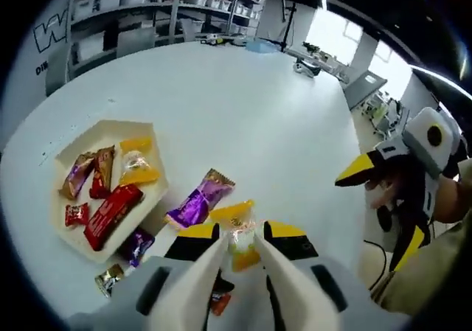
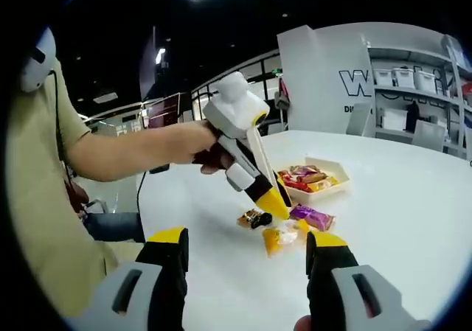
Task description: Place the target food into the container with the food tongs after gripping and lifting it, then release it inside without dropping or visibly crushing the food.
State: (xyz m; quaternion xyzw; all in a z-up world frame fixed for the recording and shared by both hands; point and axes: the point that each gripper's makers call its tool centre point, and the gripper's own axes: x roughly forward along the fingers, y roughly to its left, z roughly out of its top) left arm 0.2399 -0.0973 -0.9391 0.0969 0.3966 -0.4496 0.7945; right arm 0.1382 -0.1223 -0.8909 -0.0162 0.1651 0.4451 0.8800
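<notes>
We read the left gripper (image 1: 240, 250) as closed down on the yellow-wrapped candy (image 1: 240, 242): the packet sits pinched between its jaw tips, low on the table (image 1: 243, 117), so this looks like the grip before the lift. The tray (image 1: 74, 148) lies ahead and left of those jaws, already holding several wrapped sweets, with a purple packet (image 1: 199, 200) between the jaws and the tray.

The right gripper (image 2: 247, 253) hangs back with jaws spread wide and nothing in them, probably kept clear of the pick.

The right gripper view gives the side-on angle: the left gripper (image 2: 276, 207) tilted steeply down onto the candy (image 2: 280, 237), beside a small dark sweet (image 2: 254, 217). The left gripper view shows the tray contents from above.
</notes>
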